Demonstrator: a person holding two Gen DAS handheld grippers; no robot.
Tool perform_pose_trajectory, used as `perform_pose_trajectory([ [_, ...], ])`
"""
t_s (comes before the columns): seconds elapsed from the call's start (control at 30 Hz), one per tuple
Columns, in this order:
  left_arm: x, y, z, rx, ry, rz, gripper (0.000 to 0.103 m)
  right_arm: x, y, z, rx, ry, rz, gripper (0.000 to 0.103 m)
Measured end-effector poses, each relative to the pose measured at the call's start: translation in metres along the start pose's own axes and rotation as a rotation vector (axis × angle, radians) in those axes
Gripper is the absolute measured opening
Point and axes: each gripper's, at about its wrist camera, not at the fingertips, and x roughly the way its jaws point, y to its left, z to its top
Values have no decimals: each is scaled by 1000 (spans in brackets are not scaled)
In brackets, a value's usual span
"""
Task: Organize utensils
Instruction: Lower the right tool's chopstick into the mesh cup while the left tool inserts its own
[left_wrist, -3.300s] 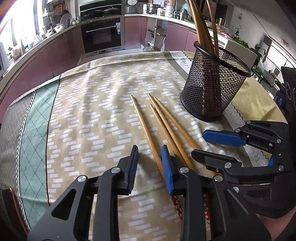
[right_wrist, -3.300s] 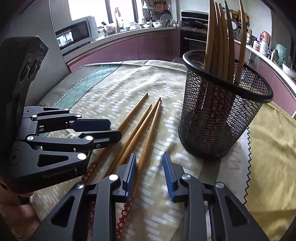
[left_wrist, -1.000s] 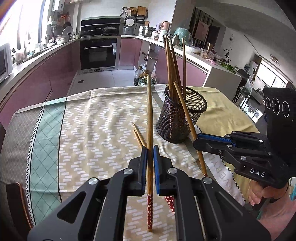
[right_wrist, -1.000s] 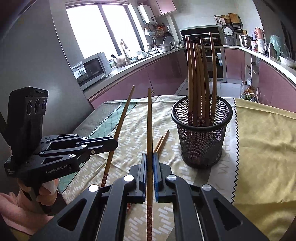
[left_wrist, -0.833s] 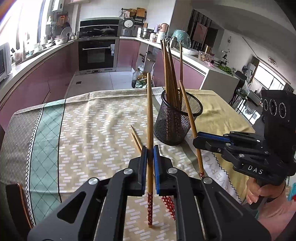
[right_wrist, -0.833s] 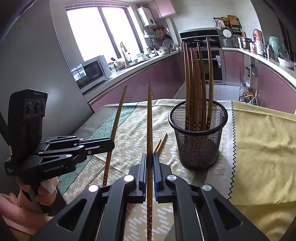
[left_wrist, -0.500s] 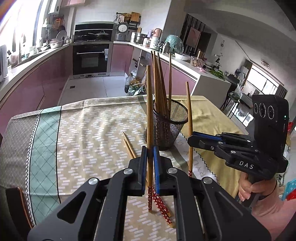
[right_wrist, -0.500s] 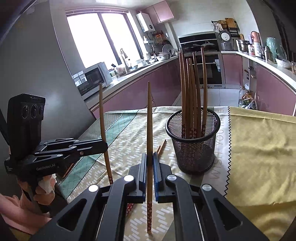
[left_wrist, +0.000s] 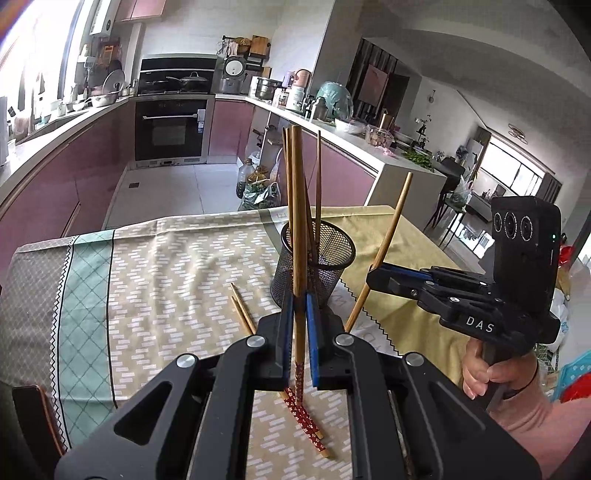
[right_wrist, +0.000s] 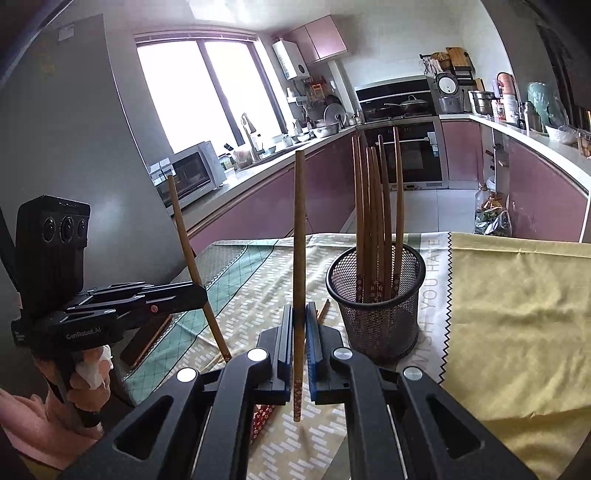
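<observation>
Two grippers each clench one chopstick, held upright above the cloth-covered counter (left_wrist: 177, 258). The left gripper (left_wrist: 299, 332) pinches its chopstick (left_wrist: 297, 221) between blue pads, the red patterned end hanging below them; the right wrist view shows this same gripper from the side at the left, its stick (right_wrist: 192, 258) leaning slightly. The right gripper (right_wrist: 300, 343) likewise grips a chopstick (right_wrist: 299, 240), which the left wrist view shows tilted (left_wrist: 388, 240) just beside the mesh holder (left_wrist: 317, 266). That holder stands on the cloth with several chopsticks (right_wrist: 373, 221) upright inside. Only the left wrist view clearly shows the two loose chopsticks (left_wrist: 243, 314) lying on the cloth near the holder's base, their red ends (left_wrist: 306, 421) toward the camera; in the right wrist view they are mostly hidden behind the fingers. A hand (left_wrist: 491, 369) grasps the right gripper's handle.
</observation>
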Motion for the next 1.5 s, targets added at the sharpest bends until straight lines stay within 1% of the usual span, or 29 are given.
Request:
perform_pose_trajectory([
  [0.43, 7, -8, 17, 14, -24, -13, 8, -15, 0, 18, -31, -54, -20, 6],
  [1.0, 18, -18, 34, 52, -43, 0, 8, -20, 0, 31, -60, -77, -38, 6],
  [1.5, 11, -21, 65, 66, -110, -12, 8, -31, 4, 56, -100, -132, -58, 6],
])
